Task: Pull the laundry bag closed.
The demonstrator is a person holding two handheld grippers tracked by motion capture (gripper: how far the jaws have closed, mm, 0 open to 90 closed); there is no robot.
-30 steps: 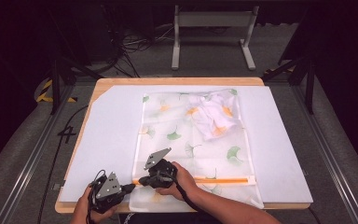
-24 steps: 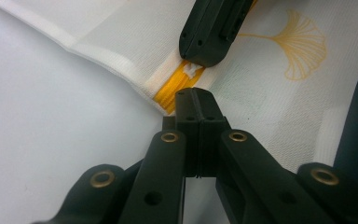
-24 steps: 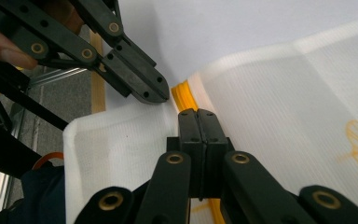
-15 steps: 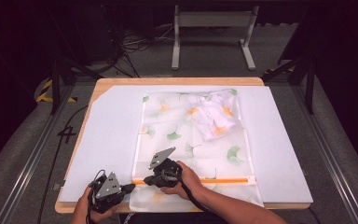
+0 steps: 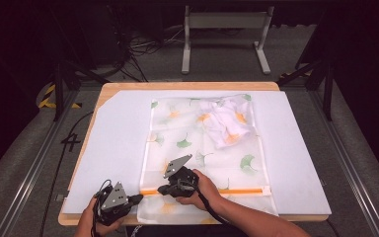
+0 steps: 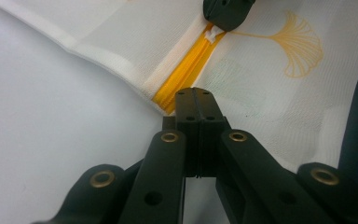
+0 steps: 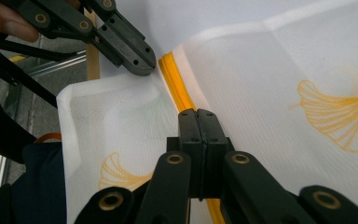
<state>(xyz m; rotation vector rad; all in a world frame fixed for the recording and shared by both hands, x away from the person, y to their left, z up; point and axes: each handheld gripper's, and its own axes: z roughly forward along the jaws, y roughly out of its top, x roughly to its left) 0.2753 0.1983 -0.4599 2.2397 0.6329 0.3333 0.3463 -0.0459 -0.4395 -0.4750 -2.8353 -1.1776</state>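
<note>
A sheer white mesh bag (image 5: 202, 153) printed with ginkgo leaves lies flat on the white board (image 5: 118, 143). An orange zipper (image 5: 237, 190) runs across its near end. A crumpled white cloth (image 5: 224, 123) sits inside at the far end. My left gripper (image 5: 137, 197) is shut on the bag's edge at the zipper's left end (image 6: 168, 95). Just to its right, my right gripper (image 5: 162, 190) is shut over the zipper, its tip on the white zipper pull (image 6: 210, 33). The orange zipper (image 7: 177, 86) runs under the closed jaws of my right gripper (image 7: 198, 116).
The board rests on a wooden table (image 5: 187, 85), with metal frame rails (image 5: 34, 163) at both sides. A white stand (image 5: 224, 34) and cables lie on the dark floor beyond. The person's forearm (image 5: 246, 219) crosses the table's near edge.
My right gripper has shifted slightly to the right along the zipper. The left gripper has stayed at the bag's left edge.
</note>
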